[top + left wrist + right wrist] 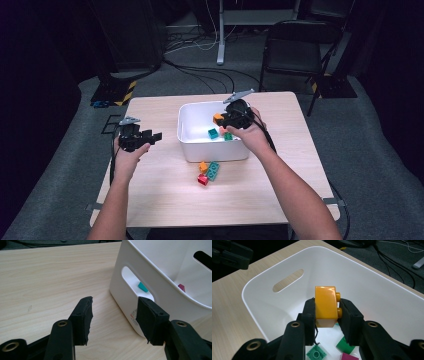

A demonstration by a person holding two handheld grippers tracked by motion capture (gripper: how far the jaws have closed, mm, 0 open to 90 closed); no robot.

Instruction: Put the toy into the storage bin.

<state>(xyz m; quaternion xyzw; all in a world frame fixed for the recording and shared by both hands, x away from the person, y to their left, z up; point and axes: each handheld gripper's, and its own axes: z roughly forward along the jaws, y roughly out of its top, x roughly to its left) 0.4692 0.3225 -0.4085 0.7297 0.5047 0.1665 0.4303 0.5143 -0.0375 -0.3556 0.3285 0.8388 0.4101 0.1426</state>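
My right gripper (327, 312) is shut on an orange brick (325, 305) and holds it above the inside of the white bin (372, 292); from above, that gripper (226, 119) hangs over the bin (190, 150) with the orange brick (218, 118) at its tip. Green bricks (317, 354) and a magenta one (349, 357) lie on the bin floor. My left gripper (113, 320) stands open with nothing between its jaws, just left of the bin wall (125, 287); in the high view it (150, 136) hovers over the table. An orange (203, 166), a teal (213, 170) and a red brick (203, 179) lie in front of the bin.
The wooden table (150, 200) has free room at its front and left. A black chair (295, 50) and cables (200, 75) lie on the floor behind it. Through the bin's handle slot a teal brick (143, 287) shows.
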